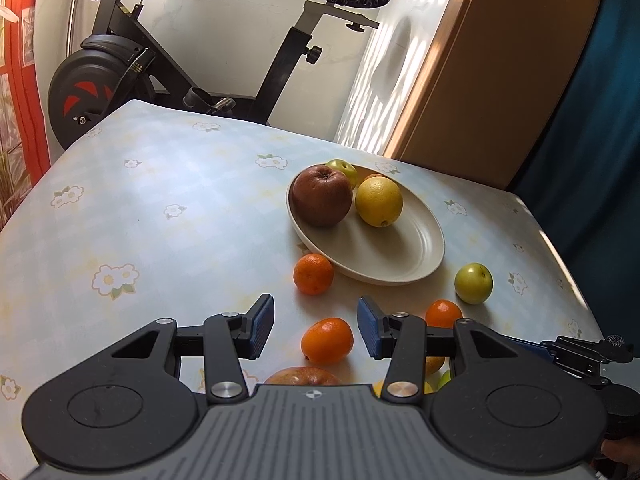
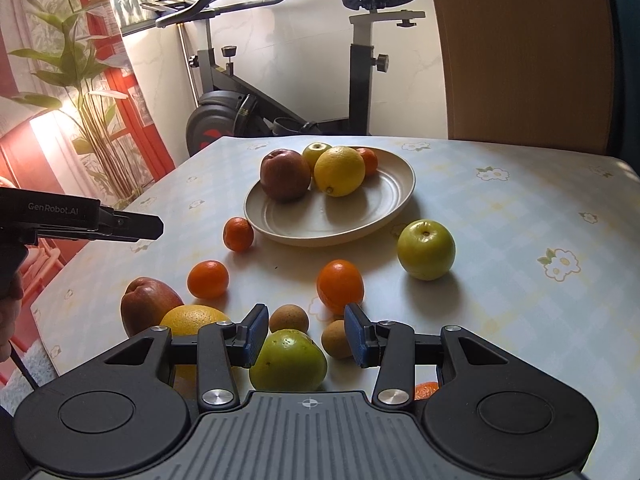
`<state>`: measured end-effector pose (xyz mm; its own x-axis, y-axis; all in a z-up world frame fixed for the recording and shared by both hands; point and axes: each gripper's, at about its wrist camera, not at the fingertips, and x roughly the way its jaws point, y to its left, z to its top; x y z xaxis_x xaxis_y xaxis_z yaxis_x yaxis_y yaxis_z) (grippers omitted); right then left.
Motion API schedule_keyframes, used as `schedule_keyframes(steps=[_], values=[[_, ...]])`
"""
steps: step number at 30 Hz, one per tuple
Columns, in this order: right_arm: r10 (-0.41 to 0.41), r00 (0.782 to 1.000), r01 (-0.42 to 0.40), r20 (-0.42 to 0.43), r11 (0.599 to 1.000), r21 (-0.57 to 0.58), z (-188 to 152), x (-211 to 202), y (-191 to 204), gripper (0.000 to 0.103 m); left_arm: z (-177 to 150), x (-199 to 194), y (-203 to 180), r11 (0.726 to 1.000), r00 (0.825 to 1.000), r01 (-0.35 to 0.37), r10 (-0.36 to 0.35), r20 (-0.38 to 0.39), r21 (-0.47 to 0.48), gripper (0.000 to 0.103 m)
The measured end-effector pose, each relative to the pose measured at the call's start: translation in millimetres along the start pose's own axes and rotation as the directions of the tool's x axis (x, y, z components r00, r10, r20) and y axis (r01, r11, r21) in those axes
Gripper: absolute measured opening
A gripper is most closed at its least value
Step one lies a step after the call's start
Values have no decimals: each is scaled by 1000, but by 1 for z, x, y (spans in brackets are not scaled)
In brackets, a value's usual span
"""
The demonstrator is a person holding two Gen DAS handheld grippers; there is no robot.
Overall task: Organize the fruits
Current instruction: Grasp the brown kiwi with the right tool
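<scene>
A cream plate (image 2: 332, 228) holds a dark red apple (image 2: 285, 176), a yellow citrus (image 2: 339, 171), a small green apple (image 2: 316, 152) and a mandarin (image 2: 368, 160). My right gripper (image 2: 307, 336) is open over a green fruit (image 2: 288, 360) that lies on the table; the fruit sits against the left pad and apart from the right one. My left gripper (image 1: 316, 330) is open above a mandarin (image 1: 327, 340), neither pad touching it. From the right wrist view, the left gripper (image 2: 156, 228) juts in at the left edge.
Loose on the flowered tablecloth are more mandarins (image 2: 238, 234) (image 2: 340, 286), a green apple (image 2: 426, 250), a red apple (image 2: 150, 304), a yellow citrus (image 2: 194, 318) and two small brown fruits (image 2: 289, 318). An exercise bike (image 2: 248, 108) stands behind the table.
</scene>
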<state>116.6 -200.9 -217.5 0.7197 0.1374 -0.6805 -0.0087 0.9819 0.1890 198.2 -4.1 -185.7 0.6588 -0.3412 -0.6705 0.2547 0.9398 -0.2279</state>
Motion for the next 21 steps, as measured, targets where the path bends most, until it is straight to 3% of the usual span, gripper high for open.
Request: schedule_keyframes(steps=[8,21], values=[[-49,998,50,-32,997,52,5,14,-18,39,1,1,0,1000,1000,0,0,1,1,48],[-5,993,25,-114,983,183,1,37,-35,28,-1,6,1,1000,1000,3,-3,-14,0,48]])
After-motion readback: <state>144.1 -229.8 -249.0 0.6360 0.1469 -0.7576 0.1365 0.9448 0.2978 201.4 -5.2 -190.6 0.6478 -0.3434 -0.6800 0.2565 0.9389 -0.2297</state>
